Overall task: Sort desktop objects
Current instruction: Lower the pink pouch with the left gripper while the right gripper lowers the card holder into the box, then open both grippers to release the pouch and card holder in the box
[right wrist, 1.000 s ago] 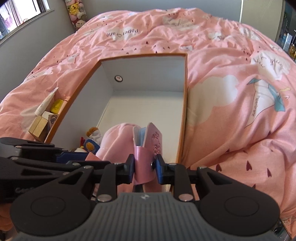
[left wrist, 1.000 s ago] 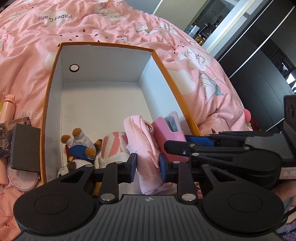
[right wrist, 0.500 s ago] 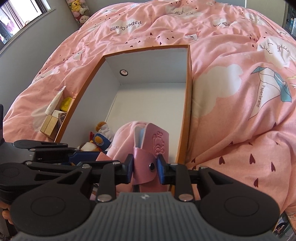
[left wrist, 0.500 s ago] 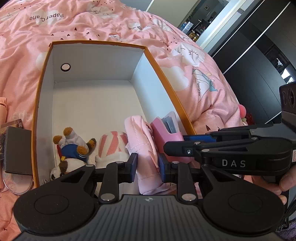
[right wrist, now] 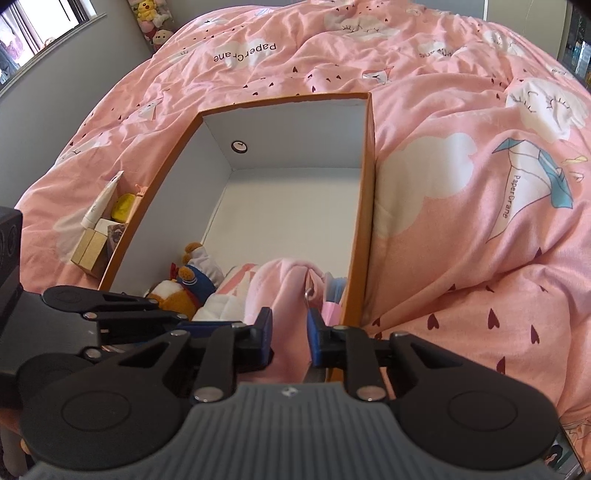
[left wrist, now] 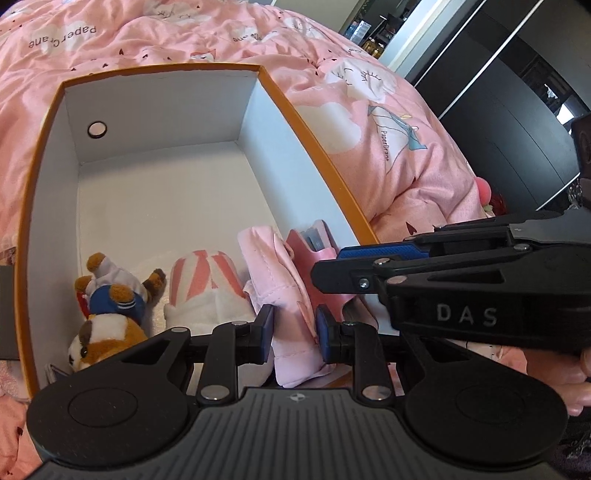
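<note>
Inside the orange-rimmed box (left wrist: 325, 147), the left gripper (left wrist: 293, 328) clamps the pale pink pouch (left wrist: 280, 280), apparently steadying it. Beside it, the right gripper (right wrist: 290, 330), jaws just narrowed, straddles that fabric; the pink wallet (left wrist: 314, 243) stands against the box wall.

From just behind the left gripper (left wrist: 293, 328), the left wrist view was aimed steeply down, close over the near end of the orange-rimmed box (left wrist: 317, 147) on the pink duvet (left wrist: 166, 33). The same box (right wrist: 369, 206) was taken from its right side by the right wrist view, behind the right gripper (right wrist: 290, 332). The box interior, the plush toys and each other's gripper were shared by both.
</note>
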